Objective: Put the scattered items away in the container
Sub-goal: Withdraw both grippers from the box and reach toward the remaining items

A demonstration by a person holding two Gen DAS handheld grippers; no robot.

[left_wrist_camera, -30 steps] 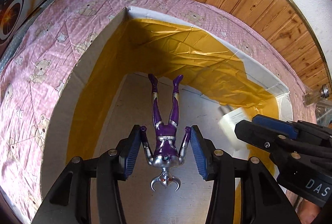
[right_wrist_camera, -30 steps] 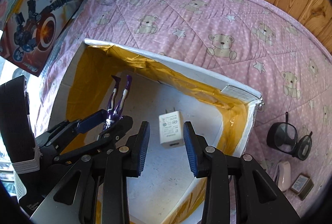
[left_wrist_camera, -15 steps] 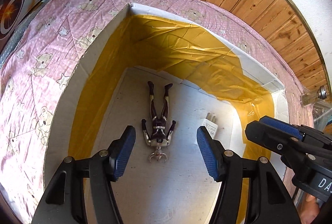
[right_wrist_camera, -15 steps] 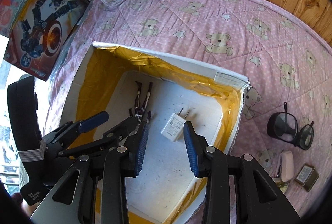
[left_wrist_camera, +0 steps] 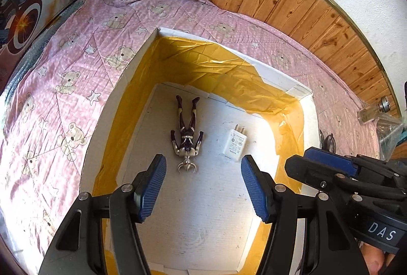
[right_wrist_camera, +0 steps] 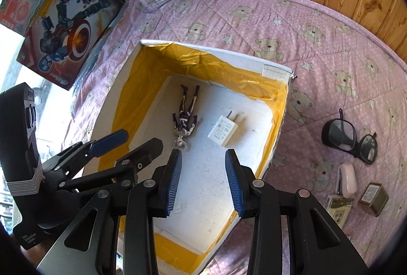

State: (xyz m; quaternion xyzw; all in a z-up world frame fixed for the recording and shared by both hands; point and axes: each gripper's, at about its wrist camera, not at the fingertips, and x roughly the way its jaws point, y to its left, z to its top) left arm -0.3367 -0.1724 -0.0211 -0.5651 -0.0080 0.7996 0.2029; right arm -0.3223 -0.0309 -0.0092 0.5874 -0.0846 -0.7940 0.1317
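Quilted pink bedspread (left_wrist_camera: 76,66) — foam-looking box (left_wrist_camera: 309,122) holds figure (left_wrist_camera: 187,137), charger (left_wrist_camera: 235,141); both tools empty — left tool (left_wrist_camera: 203,186) wide, right tool (right_wrist_camera: 203,181) narrower.

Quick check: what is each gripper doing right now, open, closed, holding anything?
Left gripper: open, empty, above the box.
Right gripper: open, empty, above the same box.

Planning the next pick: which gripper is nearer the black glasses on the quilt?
Right. The right gripper hangs over the box, at the side facing the glasses. The left gripper is over the box's far side, away from them.
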